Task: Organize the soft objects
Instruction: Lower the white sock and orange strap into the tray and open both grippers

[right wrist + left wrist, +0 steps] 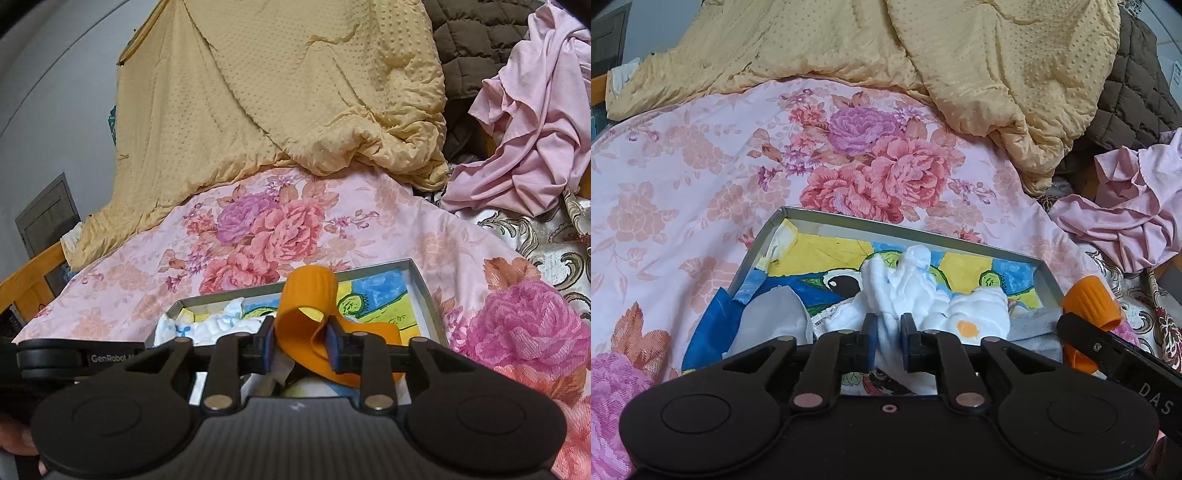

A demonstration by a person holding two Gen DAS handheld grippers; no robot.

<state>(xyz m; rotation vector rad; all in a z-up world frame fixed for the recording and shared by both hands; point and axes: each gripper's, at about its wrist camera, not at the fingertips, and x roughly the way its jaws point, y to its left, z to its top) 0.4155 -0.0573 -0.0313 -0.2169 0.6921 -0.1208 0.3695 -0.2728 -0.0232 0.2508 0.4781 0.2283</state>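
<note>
soft objects gathered over a shallow box on the bed

soft objects here are a white cloth [916,295] with a small orange fish print, and an orange band [314,306] of soft ribbed material. both are held above or in a shallow grey box [1049,273] whose bottom carries a bright painted picture, and the box lies on a pink floral bedspread [701,166]. the box seems to serve as the collecting place, which would explain why both pieces are brought to it and not laid on the bedding.

the left hand-held gripper [889,341] has its jaws drawn narrow on a bunched fold of the white cloth, the rest of which spreads forward into the box; pinching a gathered fold keeps a limp piece from slipping. the right hand-held gripper [300,347] is closed on a loop of the orange band, which curls up and over the jaws, with its tail trailing to the right. it hangs just over the right part of the box.

a grey soft piece [772,317] already lies in the near left of the box. behind, a yellow dotted quilt [923,55] is heaped on the bed, with a crumpled pink garment [1126,218] and a brown quilted item [1137,85] to the right, likely still to be sorted.

my guess is that the step in hand is settling both pieces into the box.
</note>
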